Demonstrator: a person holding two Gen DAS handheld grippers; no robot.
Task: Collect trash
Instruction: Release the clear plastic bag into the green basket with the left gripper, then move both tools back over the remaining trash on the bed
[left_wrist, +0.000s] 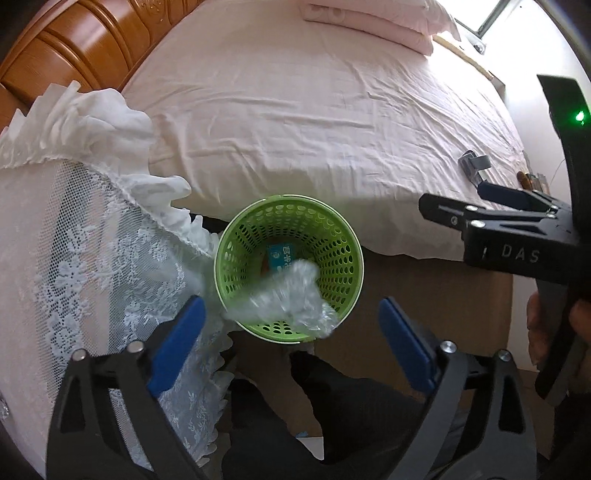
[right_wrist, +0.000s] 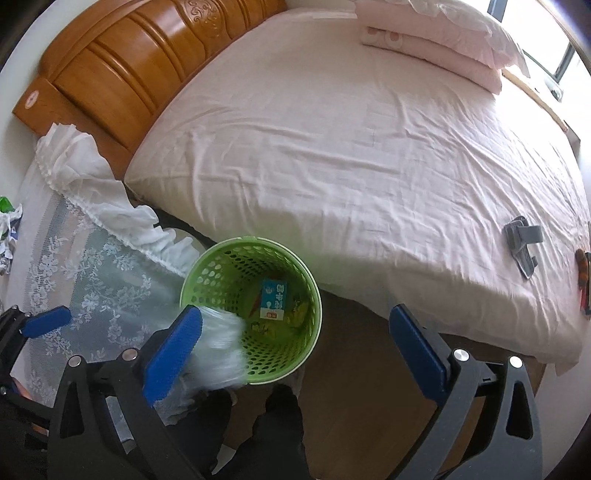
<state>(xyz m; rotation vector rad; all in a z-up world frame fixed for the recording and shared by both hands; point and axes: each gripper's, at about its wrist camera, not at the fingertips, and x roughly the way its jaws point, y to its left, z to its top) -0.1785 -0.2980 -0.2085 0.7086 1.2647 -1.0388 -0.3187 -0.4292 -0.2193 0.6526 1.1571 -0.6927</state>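
A green perforated waste basket (left_wrist: 240, 243) (right_wrist: 218, 280) stands on the floor between the bed and a lace-covered stand. Inside it lie a small blue-and-white carton (left_wrist: 280, 254) (right_wrist: 273, 299) and some yellow-green wrappers. A crumpled clear plastic wrap (left_wrist: 291, 299) (right_wrist: 221, 350) shows blurred over the basket's near rim and touches neither blue pad. My left gripper (left_wrist: 291, 332) is open above the basket; one of its pads (right_wrist: 48, 321) shows at the left edge of the right wrist view. My right gripper (right_wrist: 295, 332) (left_wrist: 454, 195) is open too, with nothing in it, beside the left one.
A bed with a pink sheet (right_wrist: 351, 155), pillows (right_wrist: 436, 48) and a wooden headboard (right_wrist: 122, 62) fills the back. A grey object (right_wrist: 522, 243) lies near the bed's right edge. Crumpled litter (right_wrist: 7, 229) lies on the lace cloth (right_wrist: 92, 288). The person's dark-clad legs (right_wrist: 277, 424) stand by the basket.
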